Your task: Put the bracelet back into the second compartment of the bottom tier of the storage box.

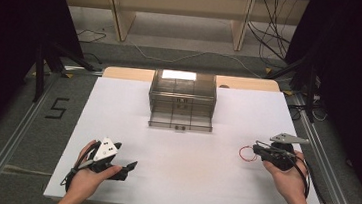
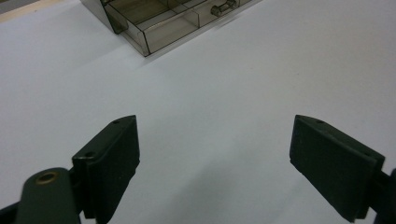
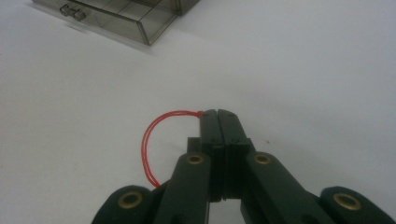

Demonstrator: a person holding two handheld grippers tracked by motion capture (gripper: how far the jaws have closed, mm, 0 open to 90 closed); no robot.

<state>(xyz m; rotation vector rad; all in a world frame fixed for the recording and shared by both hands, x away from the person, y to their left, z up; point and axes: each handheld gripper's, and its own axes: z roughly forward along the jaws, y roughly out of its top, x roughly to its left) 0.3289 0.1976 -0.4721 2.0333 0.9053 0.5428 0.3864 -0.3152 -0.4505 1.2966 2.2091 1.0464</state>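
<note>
Right of the drawer unit [image 1: 182, 101], toward the table's near edge: right gripper [image 3: 217, 113] clamping a red band [image 3: 152, 140], not yet stowed. Left gripper [image 2: 215, 154] gaping wide, holding nothing. Bottom drawer [image 1: 181, 120] standing open, probably awaiting the band.

The drawer unit [image 1: 182, 100] stands at the table's [image 1: 116, 126] far edge, midway across. Your left gripper [image 1: 122, 169] rests near-left; your right gripper [image 1: 257, 150], with its loop [image 1: 247, 153], near-right.

Black digit "5" [image 1: 57, 107] marked on grey floor [image 1: 25, 132] left of table
</note>
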